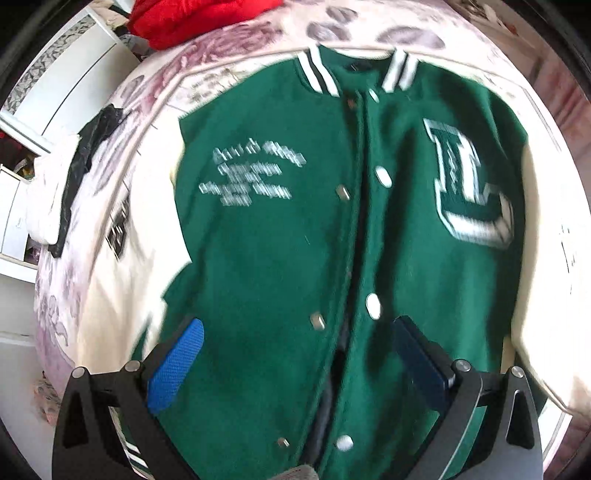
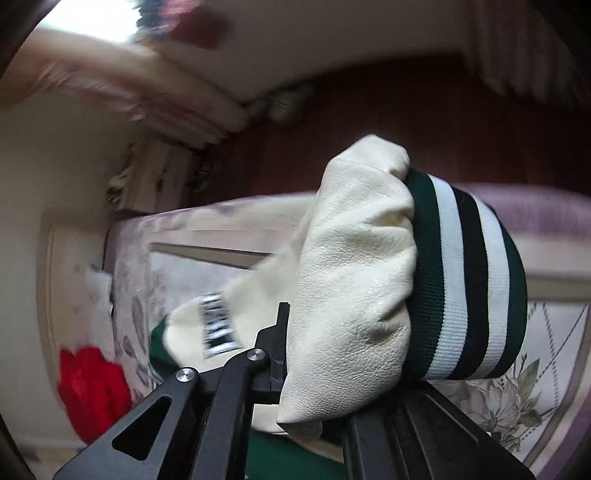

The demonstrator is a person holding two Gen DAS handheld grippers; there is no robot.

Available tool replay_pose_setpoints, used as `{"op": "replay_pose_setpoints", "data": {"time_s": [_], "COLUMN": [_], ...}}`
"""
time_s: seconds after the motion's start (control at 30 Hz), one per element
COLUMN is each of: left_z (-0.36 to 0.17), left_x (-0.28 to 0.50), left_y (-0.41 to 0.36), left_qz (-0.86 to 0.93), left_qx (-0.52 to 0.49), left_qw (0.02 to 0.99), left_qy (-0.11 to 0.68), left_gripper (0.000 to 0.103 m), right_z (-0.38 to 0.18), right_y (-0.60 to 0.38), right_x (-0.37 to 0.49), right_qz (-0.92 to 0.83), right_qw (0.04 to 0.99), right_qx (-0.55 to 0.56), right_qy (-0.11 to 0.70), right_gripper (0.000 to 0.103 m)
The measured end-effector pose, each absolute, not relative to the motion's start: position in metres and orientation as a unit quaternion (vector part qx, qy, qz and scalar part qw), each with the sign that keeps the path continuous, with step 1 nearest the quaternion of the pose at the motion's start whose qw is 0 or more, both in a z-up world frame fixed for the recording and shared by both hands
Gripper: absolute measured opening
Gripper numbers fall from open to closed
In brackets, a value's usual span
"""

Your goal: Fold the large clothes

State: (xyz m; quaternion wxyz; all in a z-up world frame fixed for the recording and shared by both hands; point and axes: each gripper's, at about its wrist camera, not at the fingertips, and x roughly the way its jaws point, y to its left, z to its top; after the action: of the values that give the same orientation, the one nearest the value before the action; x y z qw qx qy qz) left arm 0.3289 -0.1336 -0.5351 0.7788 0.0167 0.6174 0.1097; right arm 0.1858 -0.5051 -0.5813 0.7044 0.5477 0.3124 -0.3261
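Bedspread (image 1: 229,66) with a purple floral print fills the left wrist view, and on it lies the green varsity jacket (image 1: 266,251), front up, collar toward twelve o'clock and hem toward six. At nine o'clock of the jacket its cream sleeve (image 1: 122,258) rests along the body; farther out at nine lies a dark garment (image 1: 74,184) on white cloth. A red garment (image 1: 192,18) sits at eleven o'clock, past the collar. Blurred white lettering marks the chest at ten o'clock, a large letter patch (image 1: 469,184) at two. The left gripper (image 1: 295,362) hangs over the lower front at six o'clock, its blue pads (image 1: 177,369) spread wide with nothing between them, one either side of the snap placket.

In the right wrist view, the same red garment (image 2: 92,391) shows at eight o'clock on the bedspread (image 2: 517,406). The right gripper (image 2: 314,387) is clamped on the jacket's other cream sleeve end (image 2: 354,277), which bunches up from the centre; its striped green, white and black cuff (image 2: 465,284) stands at three o'clock. The sleeve end is lifted off the bed.
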Motion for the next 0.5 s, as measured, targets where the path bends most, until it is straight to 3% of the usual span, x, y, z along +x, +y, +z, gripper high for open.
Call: {"op": "replay_pose_setpoints", "data": {"time_s": [0.17,0.27,0.5], "left_z": [-0.524,-0.522,-0.549], "left_x": [0.361,0.369,0.351], "left_y": [-0.078,-0.032,0.094], "left_qz": [0.139,0.168,0.256], "left_qx": [-0.007,-0.02,-0.061], "left_qw": [0.783,0.785,0.757], "left_qy": [0.607,0.596,0.598], "left_gripper": [0.103,0.103,0.103], "right_z": [-0.498,-0.48,-0.519], "right_y": [-0.446,-0.373,-0.133], "right_x": [0.29,0.361,0.49], "right_qz": [-0.254,-0.185,0.017], "right_qw": [0.798,0.838,0.863], "right_qx": [0.422,0.351,0.184], "right_qy": [0.346,0.374,0.47], "right_gripper": [0.004,0.004,0.004]}}
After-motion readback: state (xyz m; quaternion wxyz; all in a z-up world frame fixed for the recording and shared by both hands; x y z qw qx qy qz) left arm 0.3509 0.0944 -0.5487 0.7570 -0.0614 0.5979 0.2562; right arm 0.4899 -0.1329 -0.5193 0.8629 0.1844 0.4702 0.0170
